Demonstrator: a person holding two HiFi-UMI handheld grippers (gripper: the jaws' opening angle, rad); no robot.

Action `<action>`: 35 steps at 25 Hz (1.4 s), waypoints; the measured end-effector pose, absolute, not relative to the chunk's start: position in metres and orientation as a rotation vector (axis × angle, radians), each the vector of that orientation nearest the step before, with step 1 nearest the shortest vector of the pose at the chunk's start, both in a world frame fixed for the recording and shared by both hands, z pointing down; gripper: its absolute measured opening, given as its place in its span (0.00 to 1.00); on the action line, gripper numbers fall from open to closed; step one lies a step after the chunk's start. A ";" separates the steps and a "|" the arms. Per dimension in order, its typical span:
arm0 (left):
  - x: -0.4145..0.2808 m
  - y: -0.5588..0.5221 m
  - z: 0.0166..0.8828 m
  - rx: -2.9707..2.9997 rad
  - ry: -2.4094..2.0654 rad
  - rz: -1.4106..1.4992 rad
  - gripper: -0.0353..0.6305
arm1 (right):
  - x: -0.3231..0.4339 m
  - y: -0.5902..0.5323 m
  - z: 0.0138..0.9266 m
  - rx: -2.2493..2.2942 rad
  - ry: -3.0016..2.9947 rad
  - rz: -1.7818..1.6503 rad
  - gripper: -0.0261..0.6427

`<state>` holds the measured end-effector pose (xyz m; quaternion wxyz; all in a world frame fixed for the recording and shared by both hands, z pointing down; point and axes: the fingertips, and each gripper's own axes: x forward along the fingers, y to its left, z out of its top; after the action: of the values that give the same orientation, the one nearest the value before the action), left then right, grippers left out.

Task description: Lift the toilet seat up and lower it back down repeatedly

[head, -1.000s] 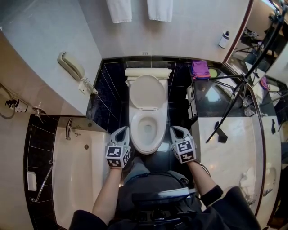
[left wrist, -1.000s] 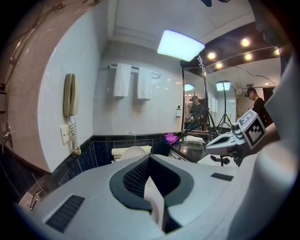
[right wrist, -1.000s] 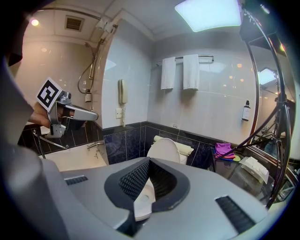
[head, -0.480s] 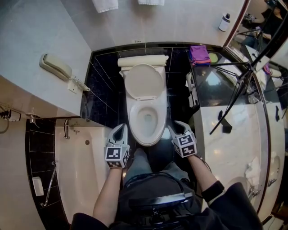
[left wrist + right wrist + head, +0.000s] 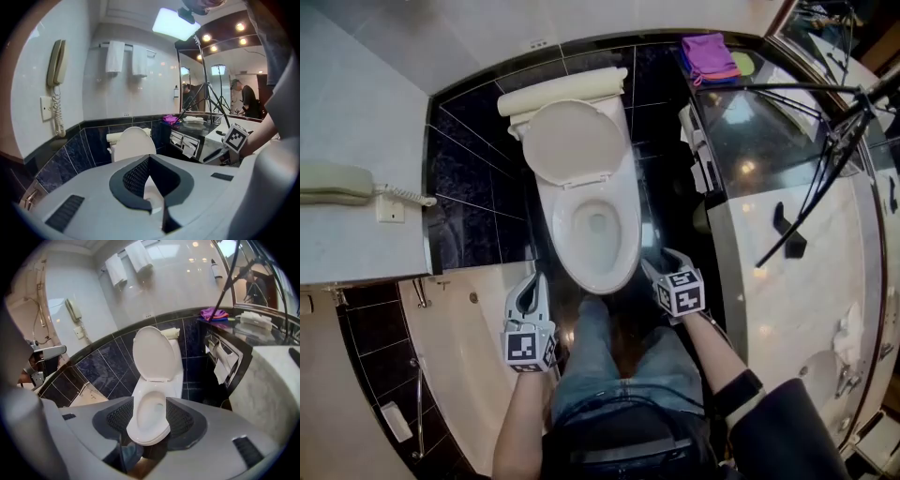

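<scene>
Black glossy tiles [image 5: 478, 187] cover the lower wall and floor of this bathroom, seen steeply from above. At lower centre-right of the head view the right gripper [image 5: 654, 265] points toward the toilet's front edge; its jaws have just been opening and stand wide apart with nothing gripped, the bowl only showing beyond them in the right gripper view. At lower centre-left the left gripper [image 5: 534, 279] has its jaws together at the tips, empty, and sits just beside the bowl's left front without touching it. Between the two grippers the person's jeans-clad legs [image 5: 591, 347] reach up to the bowl. The toilet seat [image 5: 600, 278] appears to lie flat on the bowl in the frame's centre, clear of both grippers, while the lid [image 5: 572, 142] stands raised against the tank [image 5: 567, 91] above it. Left of the left gripper lies a white bathtub [image 5: 469, 375], and a wall telephone [image 5: 337, 183] hangs at the left edge. A pale counter [image 5: 797, 281] fills the right side, with a purple cloth [image 5: 710, 52] at its upper end.
</scene>
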<state>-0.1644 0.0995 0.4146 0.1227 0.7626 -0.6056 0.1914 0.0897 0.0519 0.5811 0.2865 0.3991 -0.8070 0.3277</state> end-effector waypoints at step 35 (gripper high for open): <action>-0.144 0.099 0.706 2.110 -1.651 0.677 0.05 | 0.071 0.033 0.937 1.014 -1.948 1.808 0.25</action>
<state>-0.1443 0.0990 0.7061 0.1881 0.7500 -0.5867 0.2405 0.0713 0.0334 0.9371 0.1481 0.3525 -0.6773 0.6286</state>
